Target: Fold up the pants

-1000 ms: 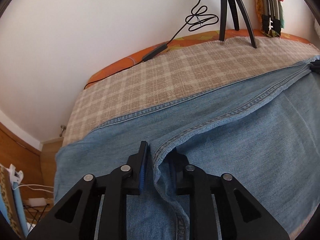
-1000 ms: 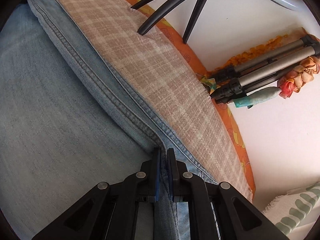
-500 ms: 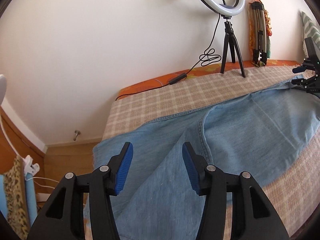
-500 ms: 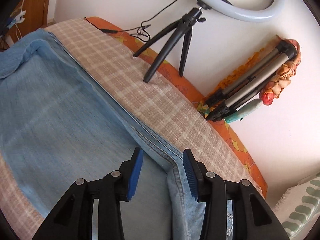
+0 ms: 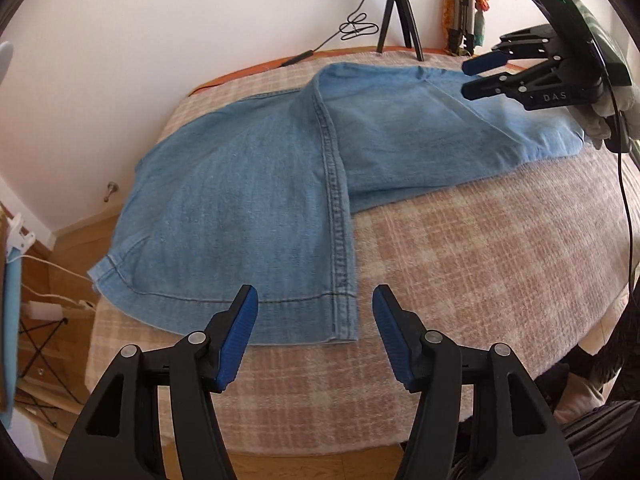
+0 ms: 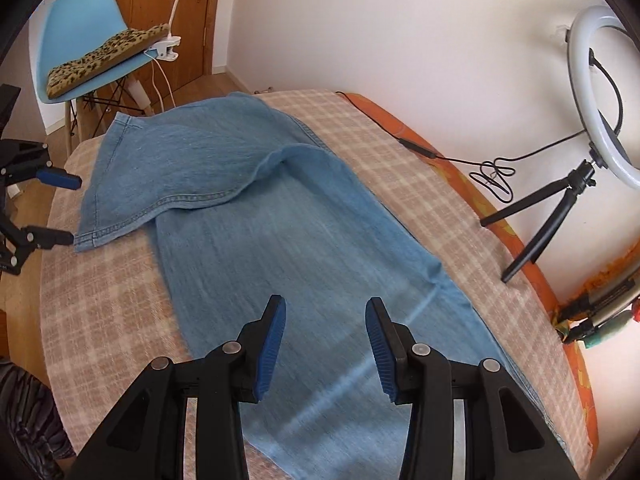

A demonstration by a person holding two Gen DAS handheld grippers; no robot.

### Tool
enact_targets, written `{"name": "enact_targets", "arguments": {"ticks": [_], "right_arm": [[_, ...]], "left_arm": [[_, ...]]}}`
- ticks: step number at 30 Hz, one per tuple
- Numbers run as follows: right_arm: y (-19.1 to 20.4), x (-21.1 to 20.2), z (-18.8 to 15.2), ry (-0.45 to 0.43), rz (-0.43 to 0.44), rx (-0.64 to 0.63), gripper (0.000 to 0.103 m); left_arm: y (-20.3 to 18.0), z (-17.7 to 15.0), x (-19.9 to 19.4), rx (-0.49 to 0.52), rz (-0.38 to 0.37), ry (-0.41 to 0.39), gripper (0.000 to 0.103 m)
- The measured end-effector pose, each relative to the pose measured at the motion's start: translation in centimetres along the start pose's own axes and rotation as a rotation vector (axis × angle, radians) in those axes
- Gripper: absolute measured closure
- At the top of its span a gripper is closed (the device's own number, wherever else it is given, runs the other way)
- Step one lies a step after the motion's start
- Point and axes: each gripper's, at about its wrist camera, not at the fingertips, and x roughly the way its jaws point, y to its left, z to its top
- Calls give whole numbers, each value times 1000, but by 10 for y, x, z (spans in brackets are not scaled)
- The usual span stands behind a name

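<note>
Left gripper [image 5: 314, 300] jaws just spread, nothing between | right gripper [image 6: 325, 308] spread too, empty above denim | jeans [image 5: 248, 184] on checked blanket [image 5: 480, 260], one leg folded across | risk: crooked hem [image 5: 224, 300] bunches on next fold.

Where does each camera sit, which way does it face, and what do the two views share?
Left wrist: on the left tool, aimed down across the jeans hem; open fingers, right tool at far right.
Right wrist: on the right tool, aimed down along the jeans leg toward a blue chair; left tool at left edge.
Shared: jeans, checked blanket, ring light tripod.
</note>
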Motion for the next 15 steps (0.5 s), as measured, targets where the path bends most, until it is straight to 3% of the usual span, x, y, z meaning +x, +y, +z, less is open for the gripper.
{"name": "enact_targets", "arguments": {"ticks": [4, 7, 9, 11, 15], "right_arm": [[22, 9, 12, -14, 38, -11, 60], [27, 12, 18, -23, 52, -15, 60], [29, 12, 22, -30, 66, -19, 60], [30, 9, 24, -46, 83, -35, 60], [36, 6, 29, -76, 130, -71, 60]], "left_arm": [[-14, -1, 25, 38, 38, 43, 42], [-3, 5, 28, -10, 8, 20, 46], [5, 6, 31, -30, -23, 15, 72], [13, 8, 31, -34, -34, 9, 91], [34, 14, 27, -68, -47, -7, 93]]}}
